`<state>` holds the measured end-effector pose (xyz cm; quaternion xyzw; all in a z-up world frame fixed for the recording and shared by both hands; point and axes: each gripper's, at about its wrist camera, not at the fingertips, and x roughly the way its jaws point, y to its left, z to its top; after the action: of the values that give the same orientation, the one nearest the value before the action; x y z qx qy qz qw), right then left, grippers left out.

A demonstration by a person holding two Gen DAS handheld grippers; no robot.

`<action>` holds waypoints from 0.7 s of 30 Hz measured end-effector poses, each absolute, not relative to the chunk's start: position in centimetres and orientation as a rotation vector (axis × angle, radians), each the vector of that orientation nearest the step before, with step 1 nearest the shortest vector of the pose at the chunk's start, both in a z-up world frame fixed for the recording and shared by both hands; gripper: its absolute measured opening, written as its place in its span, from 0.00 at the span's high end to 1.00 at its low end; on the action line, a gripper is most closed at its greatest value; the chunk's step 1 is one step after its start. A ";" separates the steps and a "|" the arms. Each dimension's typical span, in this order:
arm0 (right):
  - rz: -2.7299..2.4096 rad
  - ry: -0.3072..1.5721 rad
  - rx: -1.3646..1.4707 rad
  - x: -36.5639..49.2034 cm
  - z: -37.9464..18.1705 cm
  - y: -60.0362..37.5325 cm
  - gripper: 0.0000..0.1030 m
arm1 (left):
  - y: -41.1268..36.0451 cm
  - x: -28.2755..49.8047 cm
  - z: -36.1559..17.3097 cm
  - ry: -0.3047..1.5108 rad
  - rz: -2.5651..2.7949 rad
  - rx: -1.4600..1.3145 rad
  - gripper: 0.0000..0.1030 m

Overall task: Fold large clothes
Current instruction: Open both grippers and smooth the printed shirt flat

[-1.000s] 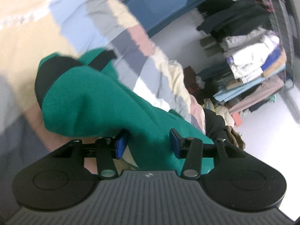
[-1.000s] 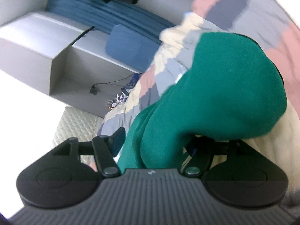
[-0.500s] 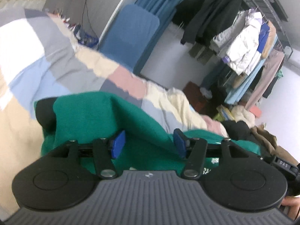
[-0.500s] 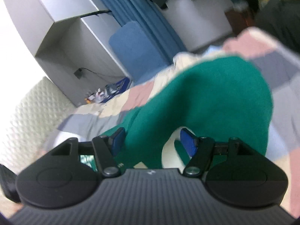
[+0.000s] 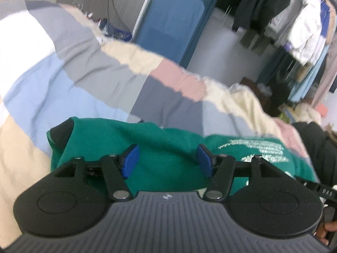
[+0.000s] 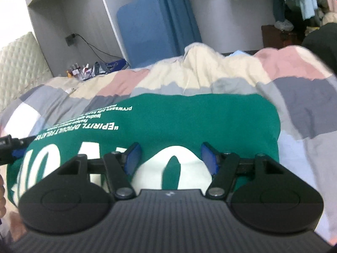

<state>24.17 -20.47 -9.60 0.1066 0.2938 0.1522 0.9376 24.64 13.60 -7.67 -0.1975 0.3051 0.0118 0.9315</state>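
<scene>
A green sweatshirt (image 5: 151, 135) with white print lies spread on the patchwork quilt; its black cuff (image 5: 61, 130) shows at the left end. My left gripper (image 5: 167, 154) hovers low over its near edge. Its jaws are opening, and the blue pads (image 5: 130, 161) stand apart from the cloth lying below them. In the right wrist view the sweatshirt (image 6: 200, 116) lies flat with its lettering upside down. My right gripper (image 6: 170, 154) sits over the large white print, pads wide apart and pressing on nothing. The left gripper's finger (image 6: 10, 144) pokes in at the left edge.
The quilt (image 5: 84, 69) covers the bed and bunches into a ridge (image 6: 200, 63) behind the sweatshirt. Beyond stand a blue padded panel (image 6: 143, 27), a rack of hanging clothes (image 5: 305, 31), a quilted headboard (image 6: 19, 63) and small bottles (image 6: 81, 71). A hand (image 5: 324, 229) shows at bottom right.
Both grippers swung round and down with the green sweatshirt, which hung bunched from them and now lies flat on the quilt. The left jaws have widened and the cloth has left them.
</scene>
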 end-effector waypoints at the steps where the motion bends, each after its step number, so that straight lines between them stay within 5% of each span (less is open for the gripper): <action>1: 0.315 0.606 0.242 24.8 -10.1 -20.7 0.36 | 13.7 25.1 -8.3 0.632 0.027 -0.406 0.34; 10: 0.326 0.573 0.268 25.6 -11.2 -20.8 0.35 | 13.9 25.9 -8.6 0.641 0.026 -0.430 0.33; 21: 0.317 0.569 0.505 21.2 -7.4 -22.6 0.32 | 12.1 16.5 -4.5 0.650 -0.057 -0.561 0.31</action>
<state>21.18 -22.55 -7.38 0.2456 0.2765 0.1540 0.9162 16.49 12.12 -4.49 -0.2719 0.3151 -0.0274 0.9089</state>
